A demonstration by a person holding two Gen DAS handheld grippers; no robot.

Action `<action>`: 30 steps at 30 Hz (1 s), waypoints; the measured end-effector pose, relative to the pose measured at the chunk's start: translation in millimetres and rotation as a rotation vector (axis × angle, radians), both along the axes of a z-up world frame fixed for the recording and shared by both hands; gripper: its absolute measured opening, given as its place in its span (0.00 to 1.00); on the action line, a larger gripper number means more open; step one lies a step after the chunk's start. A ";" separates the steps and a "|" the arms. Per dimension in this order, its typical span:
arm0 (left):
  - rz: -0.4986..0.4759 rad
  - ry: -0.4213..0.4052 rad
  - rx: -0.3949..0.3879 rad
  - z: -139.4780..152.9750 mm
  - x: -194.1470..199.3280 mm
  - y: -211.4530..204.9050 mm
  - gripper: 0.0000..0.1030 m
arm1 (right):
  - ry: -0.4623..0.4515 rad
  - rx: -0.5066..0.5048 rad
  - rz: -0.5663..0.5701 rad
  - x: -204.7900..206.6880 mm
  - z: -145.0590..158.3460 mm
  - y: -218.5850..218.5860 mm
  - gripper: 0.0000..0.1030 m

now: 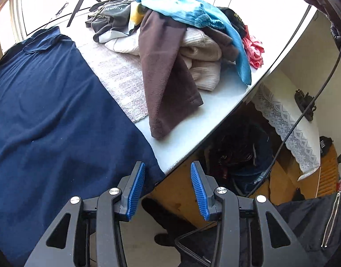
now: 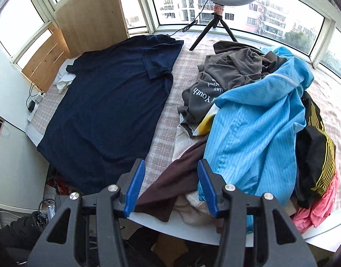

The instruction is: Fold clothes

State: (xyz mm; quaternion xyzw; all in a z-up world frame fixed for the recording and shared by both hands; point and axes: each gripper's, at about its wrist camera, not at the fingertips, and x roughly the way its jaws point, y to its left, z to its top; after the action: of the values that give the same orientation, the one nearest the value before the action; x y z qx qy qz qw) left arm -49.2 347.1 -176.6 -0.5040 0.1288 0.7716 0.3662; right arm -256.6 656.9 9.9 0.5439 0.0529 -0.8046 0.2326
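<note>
A navy polo shirt (image 1: 50, 111) (image 2: 112, 102) lies spread flat on the table, collar at the far end. Beside it sits a heap of clothes (image 1: 181, 35) (image 2: 248, 115): a light blue garment on top, a brown one, a cream knit, a grey printed top, black with yellow stripes, and pink. My left gripper (image 1: 168, 166) hangs open above the shirt's near hem corner at the table edge (image 1: 215, 131), nothing between its blue pads. Just as bare, my right gripper (image 2: 171, 164) stands open over the brown garment (image 2: 170, 187) at the heap's near side.
A ring light on a black tripod (image 2: 217, 26) stands at the table's far side before the windows. A lace-edged cloth (image 1: 288, 120) and clutter lie beyond the table edge. A person's dark zipped jacket (image 1: 315, 220) shows at lower right. A charger and cable (image 2: 32, 104) sit at the far left corner.
</note>
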 end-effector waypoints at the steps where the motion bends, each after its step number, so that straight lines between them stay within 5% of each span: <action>1: -0.007 0.002 -0.012 -3.4 -0.3 2.9 0.39 | -0.008 -0.004 -0.005 1.2 -3.9 1.1 0.47; 5: 0.004 -0.045 0.016 -6.5 -10.5 0.0 0.37 | -0.032 -0.041 -0.005 -2.2 -13.0 -0.9 0.47; 7: 0.036 -0.070 0.032 -8.1 -16.0 -6.9 0.10 | -0.029 -0.068 0.003 -9.7 -10.4 -7.7 0.47; 9: 0.082 -0.139 0.097 -11.7 -25.4 -16.8 0.02 | 0.000 -0.082 0.008 -27.1 -5.4 -22.1 0.47; 14: 0.210 -0.236 0.285 2.6 -38.7 -55.5 0.02 | 0.066 -0.111 0.029 -108.8 -17.8 -74.8 0.48; 19: 0.328 -0.242 0.398 24.6 -39.7 -87.9 0.02 | 0.024 -0.039 -0.015 -233.4 -86.1 -135.0 0.48; 28: 0.469 -0.236 0.431 27.1 -41.6 -115.9 0.02 | -0.124 -0.079 -0.078 -340.3 -173.7 -184.1 0.48; 30: 0.487 -0.226 0.405 26.3 -41.7 -118.5 0.02 | -0.108 -0.007 -0.054 -343.9 -178.6 -197.8 0.48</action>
State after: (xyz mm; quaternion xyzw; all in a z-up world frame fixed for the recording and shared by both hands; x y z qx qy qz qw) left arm -91.0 228.6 -150.3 -0.5193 -0.1927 0.7856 0.2758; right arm -600.6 459.1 -168.7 0.5870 0.0229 -0.7801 0.2152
